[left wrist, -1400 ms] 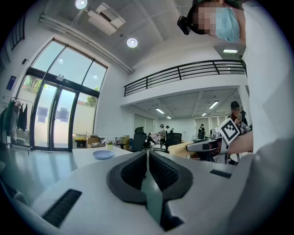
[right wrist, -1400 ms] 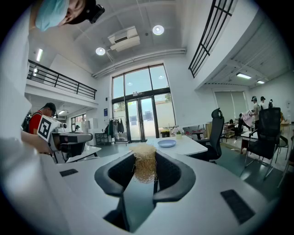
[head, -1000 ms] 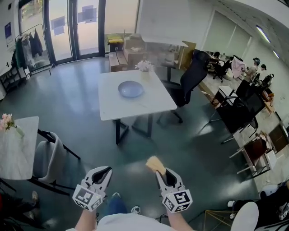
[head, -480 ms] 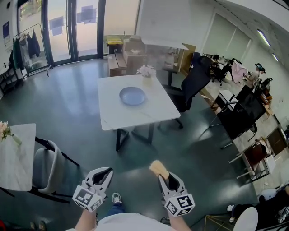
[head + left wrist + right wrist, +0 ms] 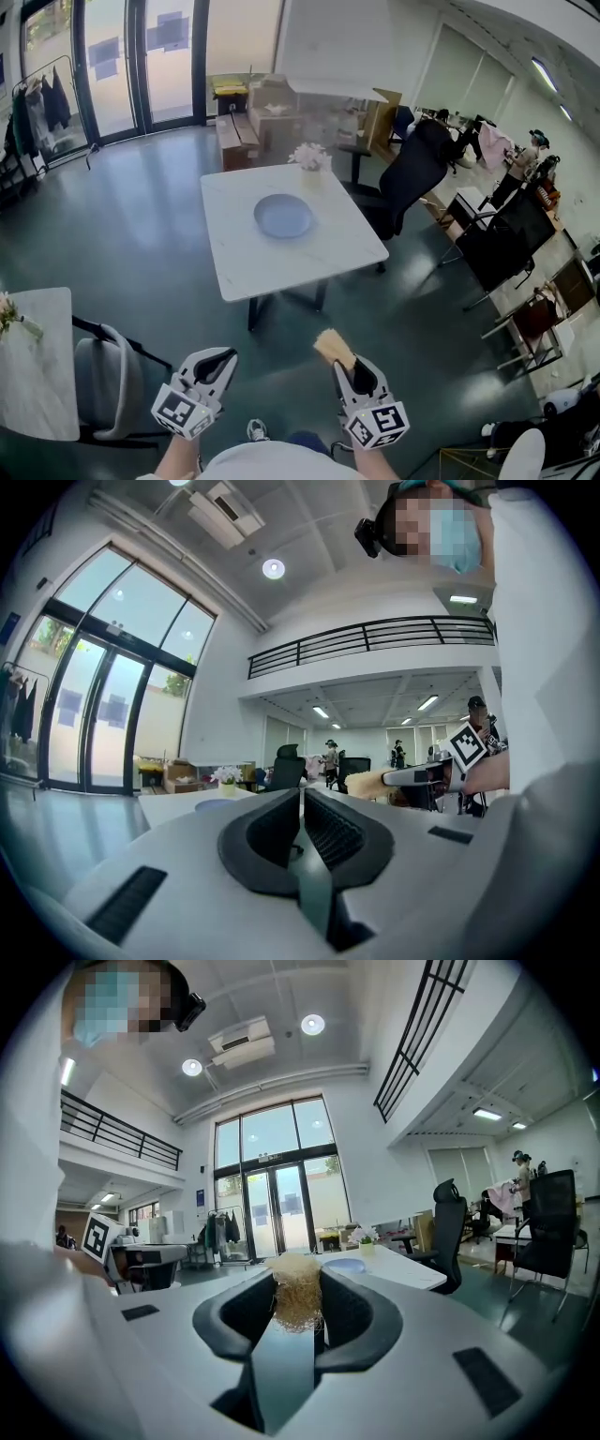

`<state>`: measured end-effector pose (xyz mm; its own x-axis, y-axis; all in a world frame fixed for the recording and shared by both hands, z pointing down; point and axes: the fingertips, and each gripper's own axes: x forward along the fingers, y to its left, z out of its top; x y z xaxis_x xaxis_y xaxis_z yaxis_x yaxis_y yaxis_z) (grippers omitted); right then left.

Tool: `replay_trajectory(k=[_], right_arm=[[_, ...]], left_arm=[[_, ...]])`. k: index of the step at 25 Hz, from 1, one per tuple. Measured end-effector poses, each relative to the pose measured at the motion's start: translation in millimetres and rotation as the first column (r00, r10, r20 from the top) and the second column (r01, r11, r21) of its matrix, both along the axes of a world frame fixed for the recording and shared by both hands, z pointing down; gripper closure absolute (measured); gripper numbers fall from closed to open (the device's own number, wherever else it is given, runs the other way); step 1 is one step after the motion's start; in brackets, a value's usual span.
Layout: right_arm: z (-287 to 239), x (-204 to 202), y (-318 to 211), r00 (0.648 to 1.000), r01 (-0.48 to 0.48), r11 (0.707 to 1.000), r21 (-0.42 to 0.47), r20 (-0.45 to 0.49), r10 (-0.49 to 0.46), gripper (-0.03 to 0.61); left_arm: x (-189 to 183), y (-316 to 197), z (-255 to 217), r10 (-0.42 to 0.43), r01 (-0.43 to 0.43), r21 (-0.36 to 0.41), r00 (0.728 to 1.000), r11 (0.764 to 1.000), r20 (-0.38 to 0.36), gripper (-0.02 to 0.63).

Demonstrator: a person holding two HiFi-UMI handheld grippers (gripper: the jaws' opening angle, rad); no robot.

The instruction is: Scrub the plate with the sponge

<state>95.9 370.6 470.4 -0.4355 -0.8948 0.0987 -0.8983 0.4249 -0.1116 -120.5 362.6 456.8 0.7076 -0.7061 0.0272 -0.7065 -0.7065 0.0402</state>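
A pale blue plate (image 5: 283,216) lies on a white table (image 5: 253,258) some way ahead of me across the floor; the right gripper view shows the plate (image 5: 345,1265) far off. My right gripper (image 5: 339,359) is shut on a tan fibrous sponge (image 5: 332,346), which sticks up between its jaws (image 5: 295,1293). My left gripper (image 5: 223,356) is shut and holds nothing (image 5: 301,799). Both are held low in front of me, well short of the table.
A small vase of white flowers (image 5: 308,157) stands at the table's far edge. A black office chair (image 5: 414,169) sits to its right, cardboard boxes (image 5: 272,103) behind. At my left stand a grey chair (image 5: 103,384) and another white table (image 5: 33,366). Desks and people fill the right side.
The table with the plate has come nearer and lower in the head view as I walk toward it. Both grippers keep their pose, the sponge still held.
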Motion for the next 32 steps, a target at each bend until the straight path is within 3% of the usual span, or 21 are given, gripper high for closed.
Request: replay_trajectory(k=[13, 20, 32], right_arm=[[15, -20, -86, 1.0, 0.007, 0.999, -0.042, -0.005, -0.007, 0.439], [13, -7, -152, 0.999, 0.047, 0.998, -0.04, -0.016, -0.048, 0.439], [11, 28, -257, 0.99, 0.142, 0.989, -0.035, -0.01, -0.143, 0.439]], left_arm=[[-11, -89, 28, 0.004, -0.007, -0.074, 0.999, 0.997, -0.043, 0.575], [-4, -154, 22, -0.042, 0.041, -0.064, 0.999, 0.997, -0.018, 0.575], [35, -250, 12, -0.13, 0.127, -0.049, 0.99, 0.991, -0.058, 0.575]])
